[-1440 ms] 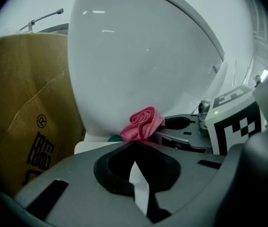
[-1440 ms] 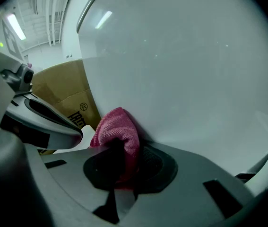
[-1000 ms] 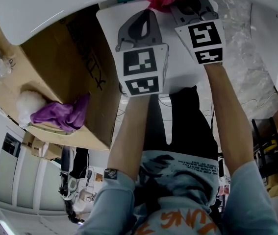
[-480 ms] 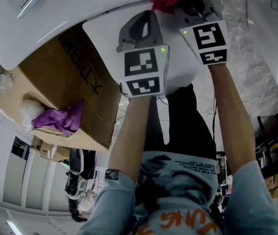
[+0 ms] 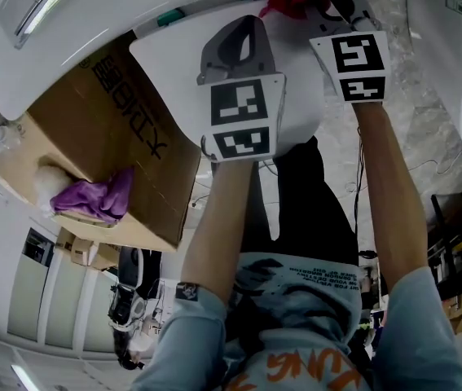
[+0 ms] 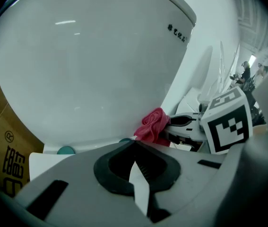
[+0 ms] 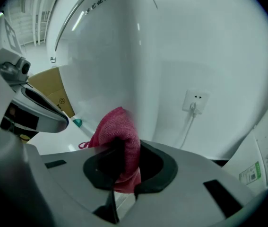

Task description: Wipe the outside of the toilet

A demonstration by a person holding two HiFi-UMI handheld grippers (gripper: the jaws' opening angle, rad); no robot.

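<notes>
— At top centre of the head view, what does your right gripper [image 5: 316, 6] hold?
— Its jaws pinch the red cloth [image 7: 119, 136], which touches the white toilet's [image 6: 86, 65] side. Your left gripper [image 6: 134, 162], just left of it, has its jaws together with nothing between them.

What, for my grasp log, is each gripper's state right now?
Left gripper: shut, nothing between its jaws.
Right gripper: shut on the red cloth.
</notes>
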